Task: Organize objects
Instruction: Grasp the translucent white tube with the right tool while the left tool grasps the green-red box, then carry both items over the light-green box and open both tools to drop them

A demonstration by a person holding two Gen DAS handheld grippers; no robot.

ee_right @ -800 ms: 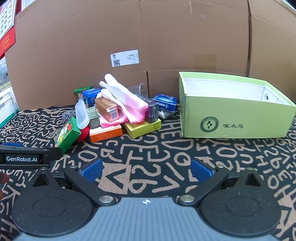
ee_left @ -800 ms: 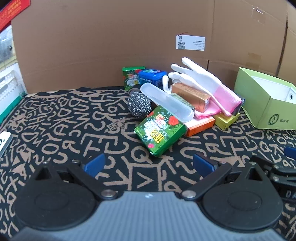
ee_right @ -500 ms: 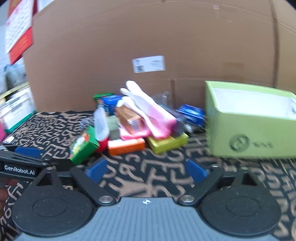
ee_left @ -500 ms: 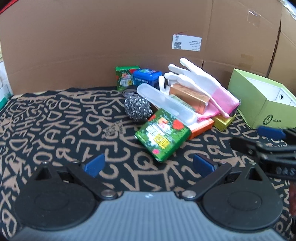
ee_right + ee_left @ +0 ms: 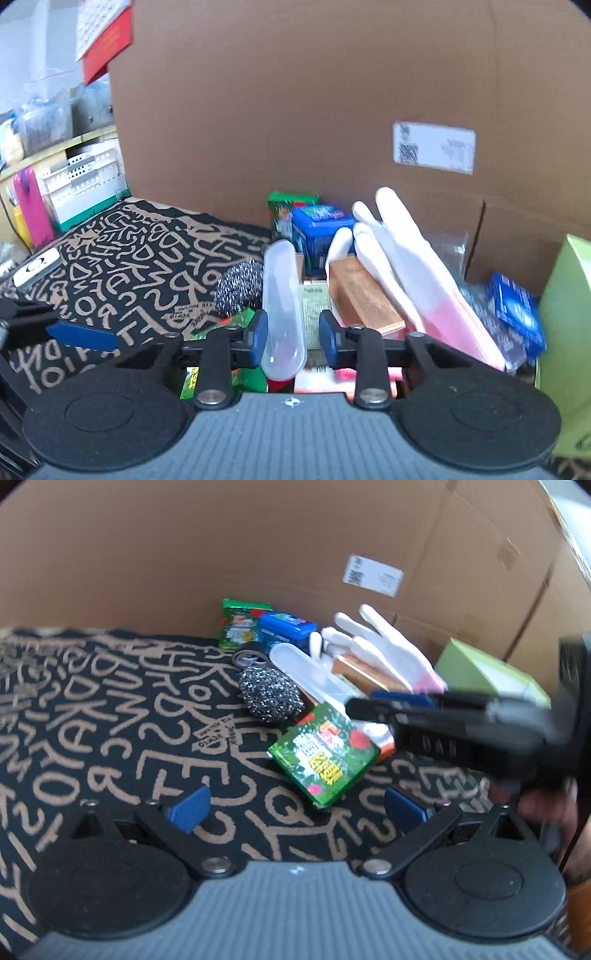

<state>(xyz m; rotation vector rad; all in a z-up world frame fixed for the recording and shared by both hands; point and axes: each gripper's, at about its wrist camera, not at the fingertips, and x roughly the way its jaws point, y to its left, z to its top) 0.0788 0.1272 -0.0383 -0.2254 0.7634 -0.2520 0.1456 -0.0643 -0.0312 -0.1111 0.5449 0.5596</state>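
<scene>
A heap of small goods lies on the lettered black cloth. A clear plastic case slants across the heap, and my right gripper straddles its near end. The jaws are closing: the left pad is at the case's side, while the right pad still shows a gap. A white and pink glove drapes over a copper box. My left gripper stands wide open and holds nothing, just short of a green flowered box. In the left wrist view the right gripper reaches in from the right over the clear case.
A steel scourer, a blue tin and a second green box sit at the heap's back left. A lime-green open box stands to the right, with a blue packet beside it. A cardboard wall closes the back.
My right gripper has moved forward and left to the heap, and its jaws have narrowed around the clear case. The left gripper has tilted and drifted a little, still wide open.
</scene>
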